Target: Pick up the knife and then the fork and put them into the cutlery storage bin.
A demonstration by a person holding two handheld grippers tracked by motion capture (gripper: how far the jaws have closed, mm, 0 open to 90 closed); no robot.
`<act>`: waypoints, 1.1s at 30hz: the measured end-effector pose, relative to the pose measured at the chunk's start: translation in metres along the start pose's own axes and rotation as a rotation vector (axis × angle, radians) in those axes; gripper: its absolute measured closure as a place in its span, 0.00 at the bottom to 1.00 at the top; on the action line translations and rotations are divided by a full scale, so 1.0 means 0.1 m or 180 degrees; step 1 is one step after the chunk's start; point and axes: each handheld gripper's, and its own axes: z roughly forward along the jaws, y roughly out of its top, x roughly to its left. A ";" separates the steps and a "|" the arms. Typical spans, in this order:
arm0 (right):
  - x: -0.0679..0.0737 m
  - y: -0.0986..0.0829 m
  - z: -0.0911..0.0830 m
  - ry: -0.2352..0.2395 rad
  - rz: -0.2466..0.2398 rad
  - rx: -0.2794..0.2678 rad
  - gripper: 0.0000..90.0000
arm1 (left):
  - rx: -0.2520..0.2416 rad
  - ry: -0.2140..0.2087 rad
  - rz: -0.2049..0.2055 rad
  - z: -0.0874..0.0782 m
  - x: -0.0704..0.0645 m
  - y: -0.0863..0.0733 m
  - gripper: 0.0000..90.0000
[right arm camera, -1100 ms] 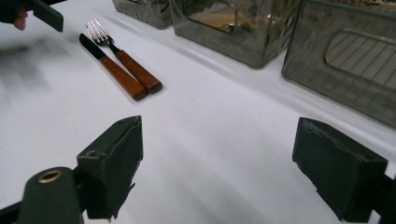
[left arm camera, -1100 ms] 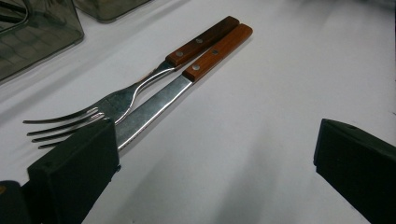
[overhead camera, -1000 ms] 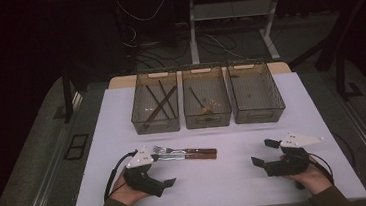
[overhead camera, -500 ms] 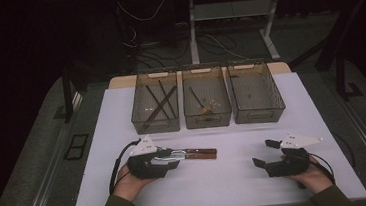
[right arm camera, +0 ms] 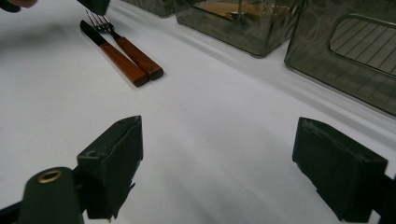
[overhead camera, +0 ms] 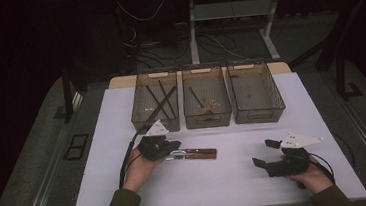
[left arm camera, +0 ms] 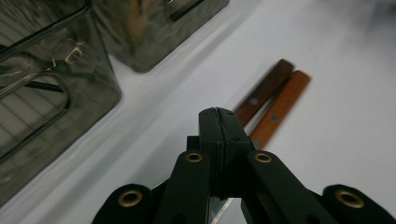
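A fork [overhead camera: 193, 151] and a knife [overhead camera: 195, 156], both with wooden handles, lie side by side on the white table [overhead camera: 218, 185]. My left gripper [overhead camera: 169, 148] hovers at their metal ends, jaws pressed shut. In the left gripper view the shut tips [left arm camera: 218, 126] cover the metal parts, and the fork handle [left arm camera: 264, 91] and knife handle [left arm camera: 280, 107] stick out beyond them. My right gripper [overhead camera: 265, 153] rests open at the front right. In its own view the right gripper [right arm camera: 233, 172] holds nothing, and the knife [right arm camera: 119, 60] and fork [right arm camera: 137, 56] lie farther off.
Three smoky plastic bins stand in a row behind the cutlery. The left bin [overhead camera: 145, 121] holds dark sticks, the middle bin [overhead camera: 207, 120] a few small pieces, and the right bin [overhead camera: 258, 116] looks bare. A cable trails from each gripper.
My left gripper has moved forward and to the right, from the table's front to the metal ends of the fork and knife. The right gripper stayed in place, open.
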 end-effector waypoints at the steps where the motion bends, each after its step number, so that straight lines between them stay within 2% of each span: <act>1: 0.00 0.00 0.00 0.0000 -0.0001 -0.0004 0.18 | 0.0033 0.0017 0.0015 0.02 0.02 0.01 0.99; 5: 0.00 0.00 0.00 0.0006 -0.0012 -0.0002 0.18 | 0.0151 0.0122 0.0041 0.11 0.06 0.02 0.99; 7: 0.00 0.00 0.00 0.0002 -0.0013 -0.0002 0.18 | 0.0200 0.0128 0.0015 0.15 0.07 0.02 0.99; 12: 0.00 0.01 -0.01 -0.0004 -0.0014 -0.0013 0.18 | 0.0386 0.0179 0.0096 0.23 0.08 -0.01 0.99; 18: 0.00 0.01 -0.01 0.0003 0.0017 -0.0027 0.18 | 0.0434 0.0149 0.0082 0.20 0.08 -0.02 1.00; 20: -0.01 0.01 -0.01 0.0003 0.0017 -0.0029 0.18 | 0.0457 0.0139 0.0137 0.19 0.09 -0.03 1.00; 28: -0.02 0.00 -0.02 0.0003 0.0044 -0.0036 0.18 | 0.0433 0.0033 0.0063 0.10 0.07 -0.06 1.00; 30: -0.02 0.01 -0.01 0.0007 0.0048 -0.0044 0.18 | 0.0432 0.0026 0.0142 0.10 0.07 -0.06 1.00; 32: -0.03 0.01 -0.01 0.0006 0.0054 -0.0039 0.18 | 0.0408 0.0059 0.0143 0.11 0.06 -0.06 0.99; 33: -0.03 0.01 -0.01 0.0002 0.0055 -0.0036 0.18 | 0.0402 0.0062 0.0189 0.13 0.07 -0.05 0.99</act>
